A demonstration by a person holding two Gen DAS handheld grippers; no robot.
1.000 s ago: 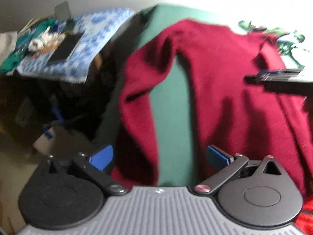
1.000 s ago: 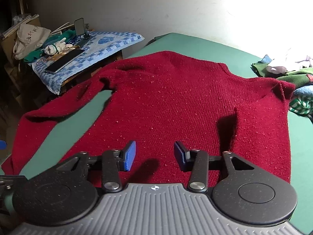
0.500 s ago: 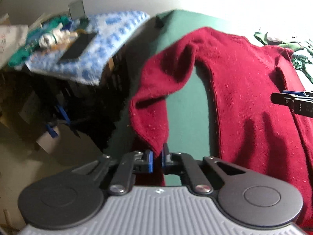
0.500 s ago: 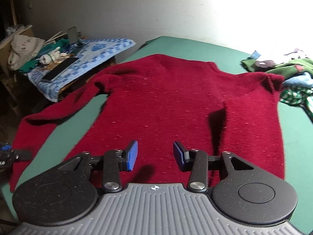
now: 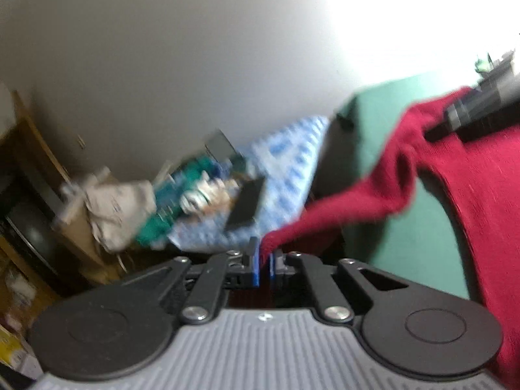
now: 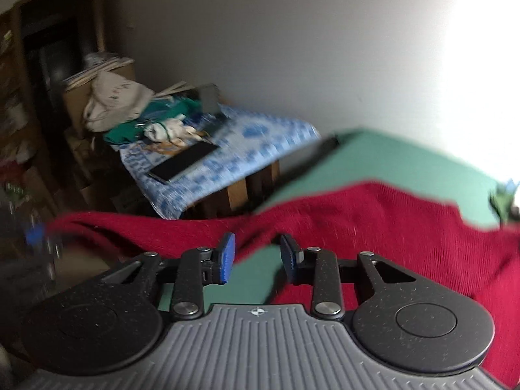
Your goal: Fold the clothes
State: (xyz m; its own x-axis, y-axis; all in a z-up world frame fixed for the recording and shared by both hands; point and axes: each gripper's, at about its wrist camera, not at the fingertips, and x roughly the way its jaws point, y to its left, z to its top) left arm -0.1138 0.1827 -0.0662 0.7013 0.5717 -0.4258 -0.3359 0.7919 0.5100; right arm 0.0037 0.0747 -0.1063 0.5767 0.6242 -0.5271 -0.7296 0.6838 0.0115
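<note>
Pinching the cuff end of the red sweater's sleeve (image 5: 341,217), the left tool (image 5: 264,268) has its blue pads pressed together on the knit, so the sleeve rises off the green bench (image 5: 419,227) in a taut band toward the shoulder. That hold looks meant to carry the sleeve across the body for a first fold. The red sweater (image 6: 406,227) itself lies spread over the bench, body to the right, collar toward the far side.

The right tool (image 6: 256,255) is closing, yet its pads are apart with nothing clamped; between them show bare green cloth and the edge of the knit beyond. It sits near the underarm, probably to pin or catch the body edge while the sleeve swings over. In the left wrist view the same tool appears as a dark blurred shape at far right.

To the left of the bench stands a low table under a blue patterned cloth (image 6: 260,143), just beside the bench edge, carrying a dark phone (image 6: 183,161), a green garment and a white bag (image 6: 113,104). That table crowds the side where the sleeve hangs, so a wide swing could brush it. A few clothes (image 6: 502,200) sit at the far right. Both views are blurred.
</note>
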